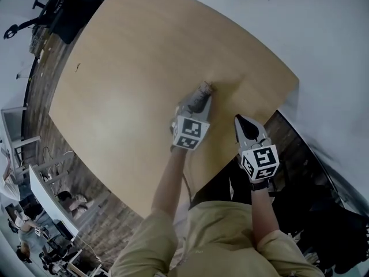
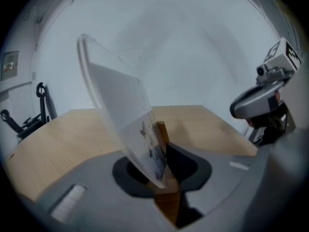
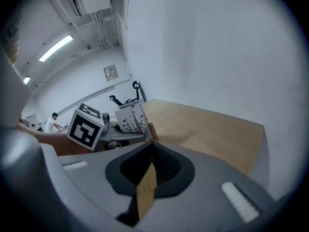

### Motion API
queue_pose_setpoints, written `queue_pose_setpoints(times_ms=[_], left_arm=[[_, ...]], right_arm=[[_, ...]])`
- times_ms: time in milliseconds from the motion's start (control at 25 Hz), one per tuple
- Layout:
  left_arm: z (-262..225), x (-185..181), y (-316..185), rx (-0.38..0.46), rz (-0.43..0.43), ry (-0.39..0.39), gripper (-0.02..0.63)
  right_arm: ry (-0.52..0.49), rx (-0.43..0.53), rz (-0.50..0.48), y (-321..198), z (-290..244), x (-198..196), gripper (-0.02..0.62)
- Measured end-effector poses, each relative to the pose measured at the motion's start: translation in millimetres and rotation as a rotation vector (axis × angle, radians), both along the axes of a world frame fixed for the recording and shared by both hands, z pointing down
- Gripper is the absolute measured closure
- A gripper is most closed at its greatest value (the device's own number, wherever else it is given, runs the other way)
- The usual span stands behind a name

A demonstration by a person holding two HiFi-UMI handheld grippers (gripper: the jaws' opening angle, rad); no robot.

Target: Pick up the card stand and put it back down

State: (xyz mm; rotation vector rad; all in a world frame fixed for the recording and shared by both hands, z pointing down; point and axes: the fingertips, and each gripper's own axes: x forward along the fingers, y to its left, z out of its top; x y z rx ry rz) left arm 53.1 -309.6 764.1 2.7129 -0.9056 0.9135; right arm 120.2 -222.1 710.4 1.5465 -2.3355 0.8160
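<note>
Gripping card stand (image 2: 126,111) by wooden base, left gripper (image 1: 202,94) jaws clamped; right gripper (image 1: 240,120) jaws closed, empty.

The wooden table (image 1: 127,68) lies open toward its far and left edges. By the near edge, the card stand (image 1: 206,87), left gripper (image 1: 199,100) and right gripper (image 1: 241,123) block passage.
</note>
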Motion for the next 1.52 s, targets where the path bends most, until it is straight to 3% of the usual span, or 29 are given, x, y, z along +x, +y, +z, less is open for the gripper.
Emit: queue_pose_setpoints(times_ms=[240,320,520,720,1000,1240,1360,1520], left_arm=[[9,5,1,-0.02,0.018,-0.024,0.522],[7,-2,2,-0.026,-0.001,-0.046,0.402],[-16,-21,20,-0.007,-0.099,-0.07,0.378],[-93,-67,40,0.049,-0.275,-0.021,0.36],[-233,-131,122,0.189,-0.52,0.105,0.403],[-324,-199,218,0.297,-0.764,0.147,0.449],[-355,-239,260,0.365,-0.909,0.192,0.482],[-381,-291,298,0.477,-1.01,0.154,0.534]], right_arm=[[0.007,0.011,-0.008,-1,-9,4,0.589],[0.002,0.018,-0.009,1,-17,4,0.589],[-0.002,0.048,-0.034,19,-46,9,0.589],[-0.029,0.088,-0.062,32,-90,-10,0.589],[-0.052,0.232,-0.228,55,-197,-71,0.589],[-0.062,0.419,-0.306,96,-293,-143,0.591],[-0.105,0.469,-0.372,112,-319,-183,0.591],[-0.158,0.523,-0.49,136,-340,-245,0.591]])
